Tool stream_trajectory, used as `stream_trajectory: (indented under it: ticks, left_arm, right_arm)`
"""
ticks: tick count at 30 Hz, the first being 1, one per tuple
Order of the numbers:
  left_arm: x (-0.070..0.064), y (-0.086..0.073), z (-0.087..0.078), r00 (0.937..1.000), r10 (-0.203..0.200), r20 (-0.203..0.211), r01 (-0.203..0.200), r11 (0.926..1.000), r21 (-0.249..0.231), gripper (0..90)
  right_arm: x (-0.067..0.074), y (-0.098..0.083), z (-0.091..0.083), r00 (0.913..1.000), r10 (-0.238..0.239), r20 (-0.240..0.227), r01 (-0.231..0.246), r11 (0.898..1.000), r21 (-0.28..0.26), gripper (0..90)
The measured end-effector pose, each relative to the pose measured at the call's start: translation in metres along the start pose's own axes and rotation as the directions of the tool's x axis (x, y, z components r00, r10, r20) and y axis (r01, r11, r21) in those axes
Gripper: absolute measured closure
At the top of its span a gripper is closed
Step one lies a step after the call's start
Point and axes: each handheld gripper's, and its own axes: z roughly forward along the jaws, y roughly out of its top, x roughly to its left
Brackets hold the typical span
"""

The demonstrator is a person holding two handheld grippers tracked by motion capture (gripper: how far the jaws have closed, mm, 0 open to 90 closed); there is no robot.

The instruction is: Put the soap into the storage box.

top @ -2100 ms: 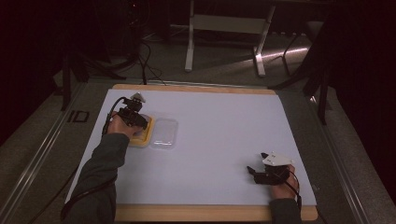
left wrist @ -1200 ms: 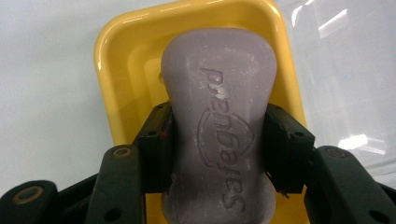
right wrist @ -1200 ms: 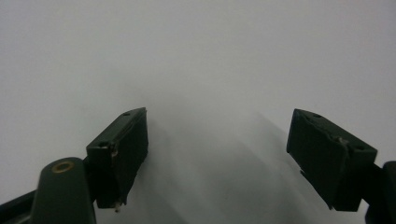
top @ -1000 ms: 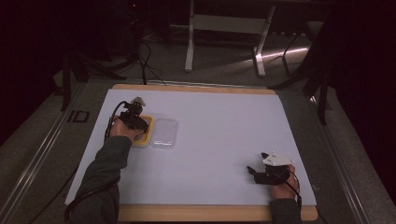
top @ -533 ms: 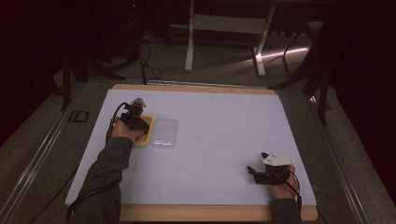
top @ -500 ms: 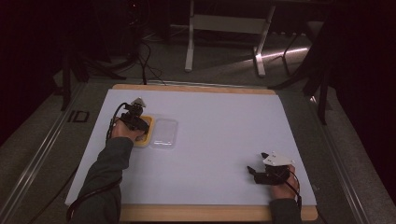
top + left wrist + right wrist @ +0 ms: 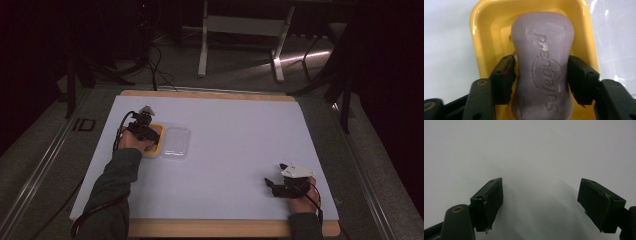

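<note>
A pale purple soap bar [image 7: 543, 67] with embossed lettering lies in a yellow dish [image 7: 481, 30] at the left of the white table. My left gripper [image 7: 540, 60] reaches down over the dish [image 7: 158, 136], one black pad on each side of the bar's waist. Its jaws have just been opening, and the pads stand beside the soap with a thin gap on the left side. In the high view the left gripper [image 7: 142, 129] sits over the dish. My right gripper [image 7: 272, 185] rests near the front right, jaws wide apart [image 7: 540, 192] with nothing between them.
A clear plastic lid or tray [image 7: 176, 142] lies right beside the yellow dish. The white sheet [image 7: 240, 135] covers a wooden board. A cable trails from the left gripper. Metal table legs and cables stand on the floor beyond the far edge.
</note>
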Motion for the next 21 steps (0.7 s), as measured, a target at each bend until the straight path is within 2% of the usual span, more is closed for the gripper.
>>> stream_trajectory:
  ticks: [7, 11, 21]
  left_arm:
    - [0.003, -0.003, -0.003, 0.9995, 0.01, 0.031, -0.009, 0.9995, -0.03, 36.7]
    - [0.001, -0.004, -0.008, 0.9994, 0.031, 0.016, -0.03, 0.9987, -0.041, 33.6]
    - [0.002, -0.007, -0.026, 0.9984, 0.056, 0.012, -0.054, 0.9939, -0.096, 32.4]
  right_arm:
    - [0.0, 0.0, 0.0, 1.0, 0.0, 0.001, 0.0, 1.0, 0.0, 20.3]
    - [0.0, 0.0, 0.0, 1.0, -0.001, 0.002, 0.001, 1.0, 0.0, 20.3]
    - [0.0, 0.0, 0.0, 1.0, -0.001, 0.001, 0.001, 1.0, 0.0, 20.3]
